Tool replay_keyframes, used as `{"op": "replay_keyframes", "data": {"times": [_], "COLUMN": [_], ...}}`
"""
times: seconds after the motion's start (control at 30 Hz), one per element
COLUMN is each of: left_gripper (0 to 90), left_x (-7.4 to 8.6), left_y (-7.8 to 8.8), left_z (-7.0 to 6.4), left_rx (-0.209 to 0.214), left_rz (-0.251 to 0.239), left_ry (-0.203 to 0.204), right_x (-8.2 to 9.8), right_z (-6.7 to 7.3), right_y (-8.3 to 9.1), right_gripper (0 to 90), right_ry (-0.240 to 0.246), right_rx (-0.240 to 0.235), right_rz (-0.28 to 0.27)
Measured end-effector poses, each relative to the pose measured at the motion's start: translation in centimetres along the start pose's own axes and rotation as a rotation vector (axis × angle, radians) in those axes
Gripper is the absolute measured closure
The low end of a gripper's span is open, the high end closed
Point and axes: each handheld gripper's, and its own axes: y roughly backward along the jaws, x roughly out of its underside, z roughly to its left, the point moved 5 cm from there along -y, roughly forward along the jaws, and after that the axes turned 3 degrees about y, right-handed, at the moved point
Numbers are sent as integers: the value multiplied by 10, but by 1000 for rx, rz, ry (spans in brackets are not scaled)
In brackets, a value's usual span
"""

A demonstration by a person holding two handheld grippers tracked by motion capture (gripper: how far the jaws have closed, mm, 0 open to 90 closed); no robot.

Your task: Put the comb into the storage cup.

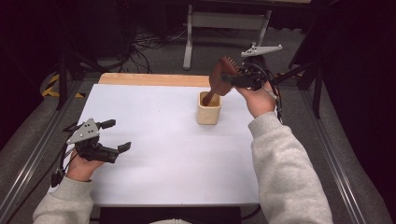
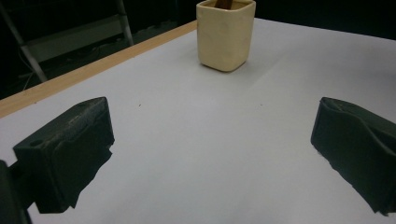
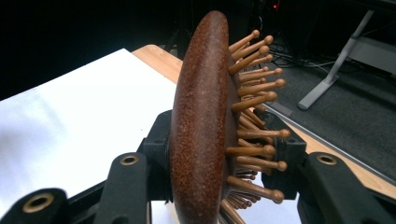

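A brown wooden hairbrush (image 1: 221, 77) with peg bristles stands tilted, its handle end down inside a cream square cup (image 1: 208, 109) at the back middle of the white table. My right gripper (image 1: 235, 79) is shut on the brush head (image 3: 201, 135); one jaw presses its smooth back, the other sits among the bristles. My left gripper (image 1: 115, 136) rests low at the table's left front, open with nothing between its fingers (image 2: 70, 149). The left gripper view looks across the table to the cup (image 2: 226, 35), with a bit of the brown handle showing in its mouth.
The white table top (image 1: 159, 144) has a wooden strip (image 1: 154, 79) along its far edge. Behind it stand a grey table leg (image 1: 188, 37) and floor cables. Metal rails run along both sides of the table.
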Motion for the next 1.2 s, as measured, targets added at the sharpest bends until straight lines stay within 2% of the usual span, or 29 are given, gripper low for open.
{"op": "replay_keyframes", "data": {"times": [0.43, 1.2], "left_gripper": [3, 3], "left_x": [0, 0], "left_y": [1, 1], "left_z": [1, 1], "left_rx": [-1, 4], "left_rz": [-2, 0], "left_ry": [1, 10], "right_x": [15, 31], "right_z": [-2, 0], "right_y": [-16, -38], "right_gripper": [531, 526], "right_ry": [-24, -43], "right_rx": [-9, -29], "right_rz": [38, 92]}}
